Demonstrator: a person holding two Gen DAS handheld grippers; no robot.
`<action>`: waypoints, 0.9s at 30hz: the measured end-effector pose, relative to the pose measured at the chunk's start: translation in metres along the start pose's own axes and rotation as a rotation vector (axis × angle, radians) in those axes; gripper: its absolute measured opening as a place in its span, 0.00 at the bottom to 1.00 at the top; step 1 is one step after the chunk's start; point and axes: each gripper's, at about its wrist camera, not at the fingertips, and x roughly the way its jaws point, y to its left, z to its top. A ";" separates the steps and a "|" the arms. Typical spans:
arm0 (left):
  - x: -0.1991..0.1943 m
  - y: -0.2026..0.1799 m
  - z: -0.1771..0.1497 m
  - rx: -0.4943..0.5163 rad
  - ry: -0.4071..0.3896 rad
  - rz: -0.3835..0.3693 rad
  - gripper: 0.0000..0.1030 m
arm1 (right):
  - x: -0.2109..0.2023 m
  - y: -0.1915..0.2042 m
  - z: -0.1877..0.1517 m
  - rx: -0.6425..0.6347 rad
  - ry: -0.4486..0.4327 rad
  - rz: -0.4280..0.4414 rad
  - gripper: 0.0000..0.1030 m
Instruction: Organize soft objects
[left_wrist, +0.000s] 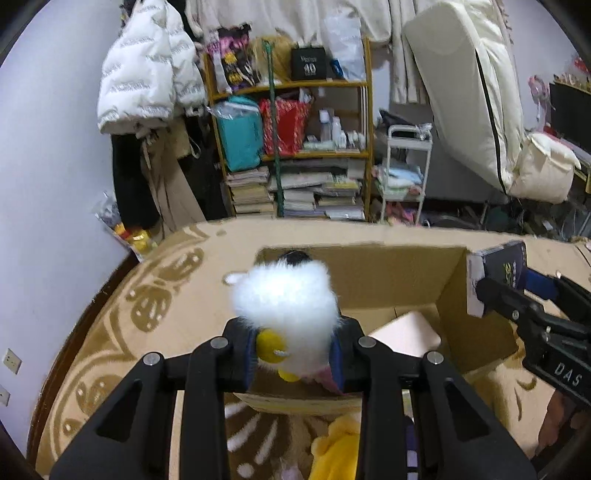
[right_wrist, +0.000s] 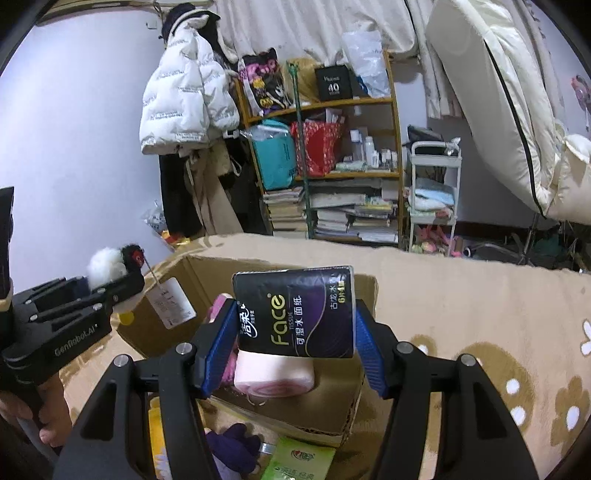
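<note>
Left gripper (left_wrist: 291, 354) clamps white plush toy (left_wrist: 284, 295); right gripper (right_wrist: 295, 332) clamps tissue pack (right_wrist: 295, 314). Lower both inside cardboard box (left_wrist: 399, 280), probably beside pink pack (right_wrist: 275, 376), before releasing.

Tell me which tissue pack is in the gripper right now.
The black tissue pack, clamped in the right gripper over the cardboard box. The green tissue pack lies loose below.

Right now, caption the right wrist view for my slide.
Right gripper holds a black tissue pack above the open cardboard box on the rug.
</note>
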 end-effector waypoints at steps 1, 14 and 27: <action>0.003 -0.002 -0.002 0.011 0.015 0.001 0.30 | 0.002 -0.002 -0.001 0.008 0.010 -0.002 0.63; 0.010 -0.003 -0.011 0.044 0.070 0.046 0.53 | 0.012 -0.009 -0.011 0.063 0.099 0.031 0.65; -0.012 0.004 -0.012 0.051 0.048 0.097 0.90 | 0.007 -0.003 -0.012 0.049 0.103 0.037 0.77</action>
